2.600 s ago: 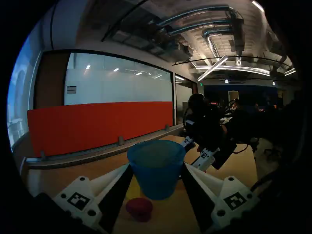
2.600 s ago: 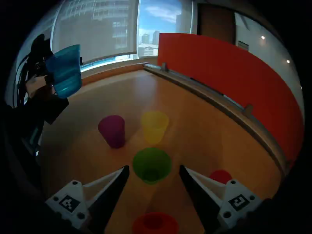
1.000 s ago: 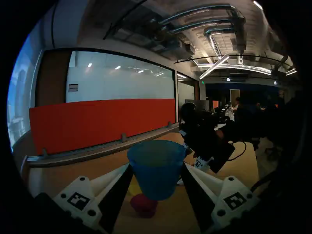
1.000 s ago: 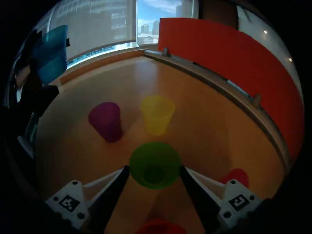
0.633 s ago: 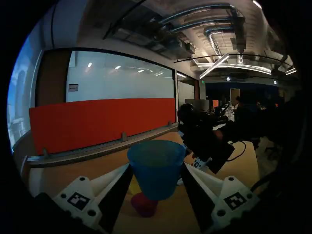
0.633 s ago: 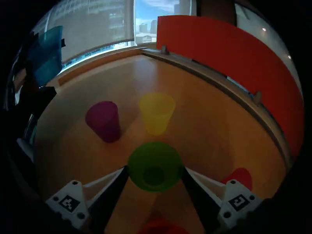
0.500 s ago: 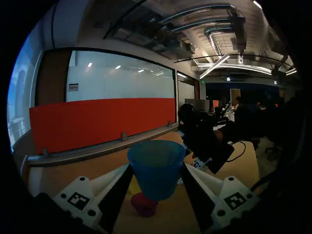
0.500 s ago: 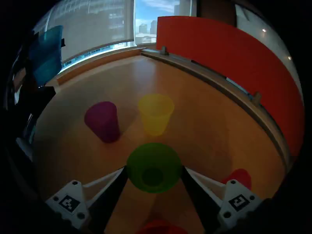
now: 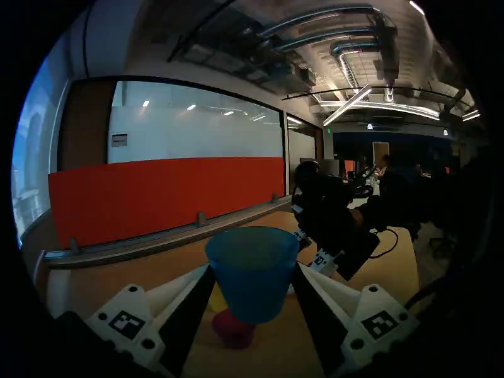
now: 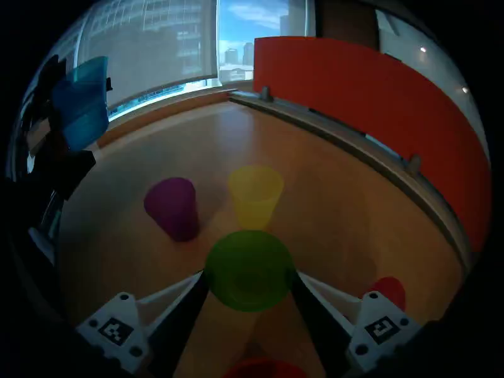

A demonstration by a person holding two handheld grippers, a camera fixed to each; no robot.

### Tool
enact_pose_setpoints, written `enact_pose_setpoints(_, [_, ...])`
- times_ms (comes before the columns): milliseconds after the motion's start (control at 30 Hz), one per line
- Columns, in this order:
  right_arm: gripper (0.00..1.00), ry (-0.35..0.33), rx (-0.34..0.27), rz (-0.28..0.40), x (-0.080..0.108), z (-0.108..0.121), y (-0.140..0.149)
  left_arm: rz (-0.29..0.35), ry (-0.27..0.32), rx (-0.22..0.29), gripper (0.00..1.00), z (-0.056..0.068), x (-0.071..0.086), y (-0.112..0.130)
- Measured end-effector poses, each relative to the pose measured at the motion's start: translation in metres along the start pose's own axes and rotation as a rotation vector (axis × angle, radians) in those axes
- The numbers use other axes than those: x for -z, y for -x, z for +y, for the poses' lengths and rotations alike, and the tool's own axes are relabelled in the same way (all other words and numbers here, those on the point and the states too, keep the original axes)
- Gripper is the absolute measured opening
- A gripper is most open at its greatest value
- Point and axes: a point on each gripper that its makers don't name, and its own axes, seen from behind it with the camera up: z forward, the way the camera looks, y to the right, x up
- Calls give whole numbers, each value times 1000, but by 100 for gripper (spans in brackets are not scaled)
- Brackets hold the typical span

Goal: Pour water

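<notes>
My left gripper (image 9: pixel 252 269) is shut on a blue cup (image 9: pixel 253 277), held upright above the wooden table (image 9: pixel 157 277). From the right gripper view the same blue cup (image 10: pixel 82 113) hangs high at the far left. My right gripper (image 10: pixel 250 276) is shut on a green cup (image 10: pixel 250 268), with both fingers against its sides. In the left gripper view the right gripper (image 9: pixel 324 259) and the hand holding it sit just right of the blue cup. I cannot tell whether either cup holds water.
A purple cup (image 10: pixel 173 208) and a yellow cup (image 10: pixel 255 195) stand on the table beyond the green one. One red cup (image 10: pixel 389 291) stands at the right, another red cup (image 10: pixel 261 367) at the bottom edge. An orange wall panel (image 10: pixel 378 107) borders the table.
The right gripper's fingers have come in against the green cup, and its view has tipped up a little. The left gripper has kept the blue cup nearly still.
</notes>
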Motion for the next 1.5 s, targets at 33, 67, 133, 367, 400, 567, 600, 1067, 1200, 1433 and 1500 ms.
enact_pose_setpoints(33, [92, 0, -4, 8, 2, 0, -2, 0, 0, 0, 82, 0, 0, 0])
enact_pose_setpoints(67, [92, 0, -8, 16, 4, 0, -4, -1, -1, -1, 82, 0, 0, -1])
enact_pose_setpoints(133, [92, 2, -12, 33, 9, 0, -8, -1, -2, -2, 82, 0, -1, -1])
enact_pose_setpoints(367, [92, 18, -18, 96, 32, 0, -21, -6, -8, -5, 82, 2, -3, -1])
enact_pose_setpoints(400, [92, 20, -19, 104, 35, -1, -23, -7, -8, -5, 82, 3, -3, -1])
enact_pose_setpoints(567, [92, 31, -25, 155, 53, -3, -31, -12, -11, -5, 82, 4, -4, 0])
enact_pose_setpoints(600, [92, 34, -27, 164, 57, -3, -32, -13, -11, -5, 82, 4, -4, 0])
enact_pose_setpoints(1067, [92, 54, -10, 303, 99, -10, -57, -13, -22, -8, 82, 7, -3, -3])
enact_pose_setpoints(1200, [92, 60, -1, 345, 110, -13, -67, -14, -22, -9, 82, 7, -3, -4])
enact_pose_setpoints(1433, [92, 53, 1, 408, 124, -19, -79, -11, -22, -14, 82, 9, -2, -9])
enact_pose_setpoints(1500, [92, 51, 2, 426, 128, -20, -82, -10, -23, -15, 82, 9, -2, -11])
